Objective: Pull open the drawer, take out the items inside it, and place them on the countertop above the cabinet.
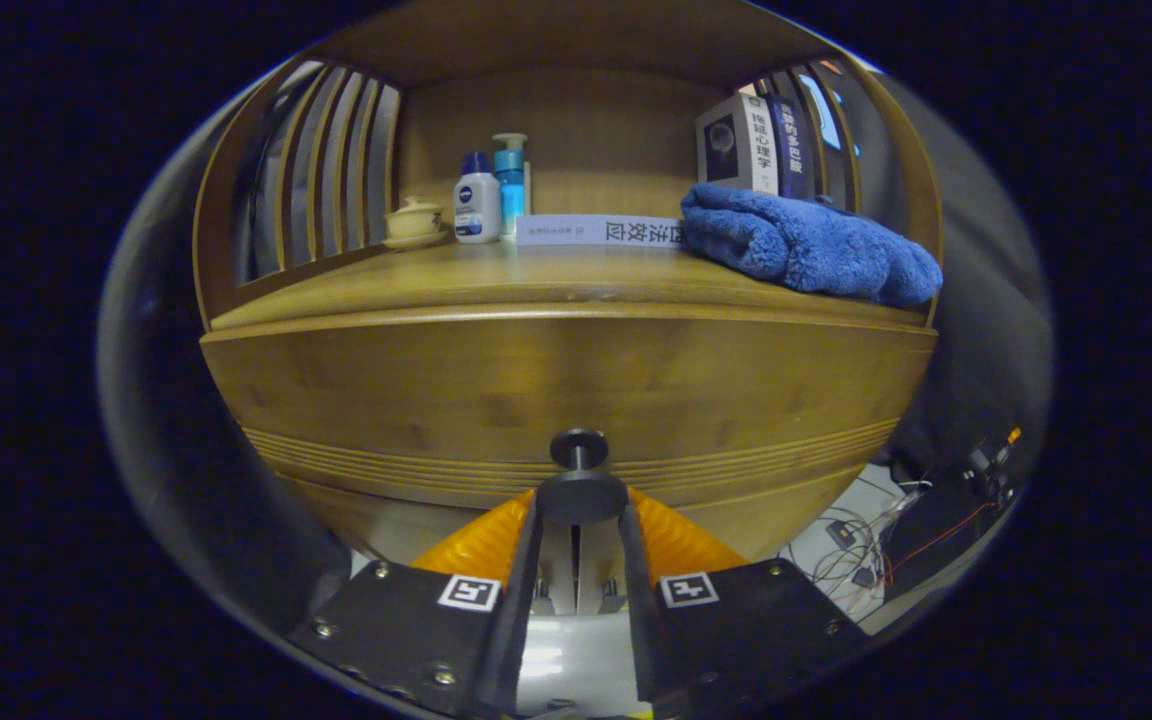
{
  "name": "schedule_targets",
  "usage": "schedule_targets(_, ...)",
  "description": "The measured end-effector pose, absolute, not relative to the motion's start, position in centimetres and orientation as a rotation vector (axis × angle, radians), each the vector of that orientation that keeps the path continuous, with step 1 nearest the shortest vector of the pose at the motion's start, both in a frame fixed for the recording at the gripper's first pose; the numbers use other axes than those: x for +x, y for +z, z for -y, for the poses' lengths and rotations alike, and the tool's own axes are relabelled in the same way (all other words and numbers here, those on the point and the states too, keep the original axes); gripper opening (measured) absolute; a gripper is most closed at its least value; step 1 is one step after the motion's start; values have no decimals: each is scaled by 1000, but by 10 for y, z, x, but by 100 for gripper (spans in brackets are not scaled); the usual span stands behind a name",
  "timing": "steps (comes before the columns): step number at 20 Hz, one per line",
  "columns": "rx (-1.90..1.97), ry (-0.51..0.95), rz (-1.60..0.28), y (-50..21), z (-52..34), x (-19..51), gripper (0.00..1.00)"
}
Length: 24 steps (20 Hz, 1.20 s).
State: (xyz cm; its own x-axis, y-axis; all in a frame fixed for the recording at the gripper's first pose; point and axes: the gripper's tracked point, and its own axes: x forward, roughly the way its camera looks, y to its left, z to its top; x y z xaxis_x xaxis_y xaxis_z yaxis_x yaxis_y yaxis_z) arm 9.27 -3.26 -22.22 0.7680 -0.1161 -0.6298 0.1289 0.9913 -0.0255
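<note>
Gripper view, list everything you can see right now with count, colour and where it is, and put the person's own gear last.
Cabinet: one, brown wood, ahead of the fingers; slatted sides above.
Drawer knob: one, dark, on the drawer front, between the fingertips.
Countertop: one, brown wood, above the drawer.
Towel: one, blue, on the countertop's right side.
Upright books: at least two, dark and white, behind the towel.
Flat book: one, white, beside the towel.
Bottles: two, white with blue cap and blue pump, at the back.
Lidded cup: one, cream, beside the bottles.
Cables: several, on the floor.
Hand-held gripper: one, fingers closed on the knob.
</note>
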Motion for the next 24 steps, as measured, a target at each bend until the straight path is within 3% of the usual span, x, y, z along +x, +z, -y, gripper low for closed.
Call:
schedule_targets(3,136,-85,-631,-217,24,93,45)
schedule_targets(4,164,-74,-612,-215,23,94,49)
schedule_targets(5,176,-74,-600,-214,25,97,60)
schedule_targets(12,164,-107,-548,-206,30,113,64)
schedule_targets(15,144,-120,-553,-209,37,116,43)
schedule_targets(21,116,-114,-585,-211,33,111,30)
schedule_targets(24,135,-97,-579,-207,31,98,30)
